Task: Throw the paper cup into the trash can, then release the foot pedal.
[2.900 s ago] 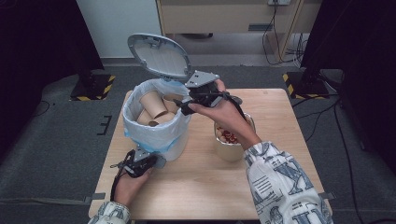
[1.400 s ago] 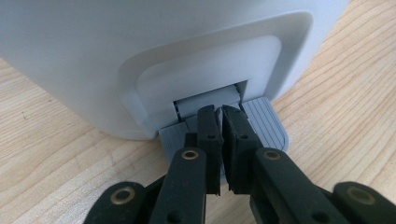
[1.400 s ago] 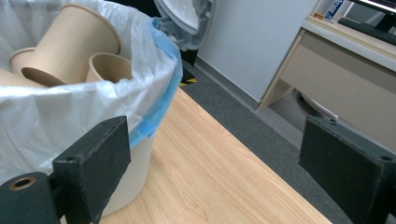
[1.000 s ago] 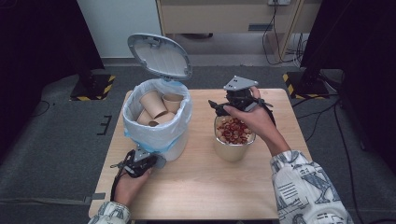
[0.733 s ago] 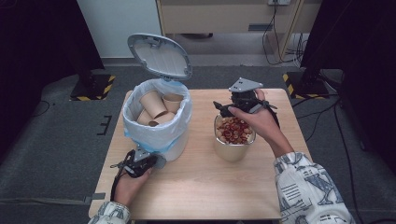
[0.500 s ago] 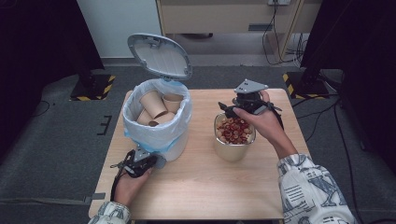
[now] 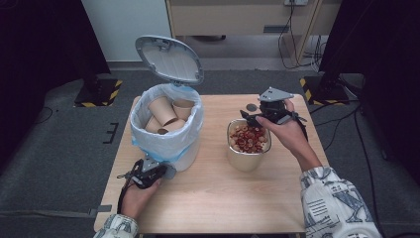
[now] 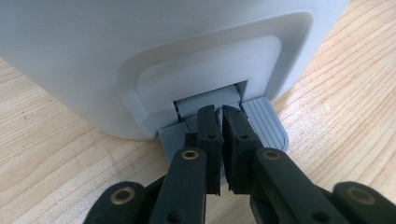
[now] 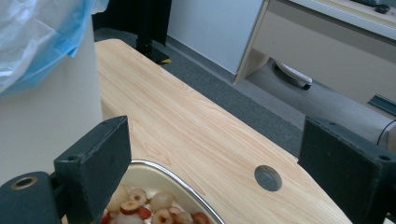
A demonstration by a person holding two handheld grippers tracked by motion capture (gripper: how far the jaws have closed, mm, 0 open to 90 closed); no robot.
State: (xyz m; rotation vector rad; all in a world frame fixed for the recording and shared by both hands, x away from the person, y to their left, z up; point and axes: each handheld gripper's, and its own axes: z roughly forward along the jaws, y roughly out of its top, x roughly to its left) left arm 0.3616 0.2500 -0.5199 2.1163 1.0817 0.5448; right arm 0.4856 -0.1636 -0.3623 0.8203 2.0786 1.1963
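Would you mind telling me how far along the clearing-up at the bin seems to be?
Done, it seems: several paper cups already lie in the lined bin, whose lid stands open. In hand: the left gripper presses the bin's pedal with jaws closed, while the right gripper hovers open-jawed over the far rim of the bowl of fruit pieces. Left, probably: dealing with that bowl, not yet gripped.

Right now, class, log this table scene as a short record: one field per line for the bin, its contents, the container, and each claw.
bin: white pedal bin with blue liner, lid up
bin contents: brown paper cups
container: metal container of red and pale sliced fruit, right of bin
left claw: left claw shut, pressing on bin's grey pedal
right claw: right claw open, empty, above container's far rim
table: wooden table, round grey hole cover near far edge
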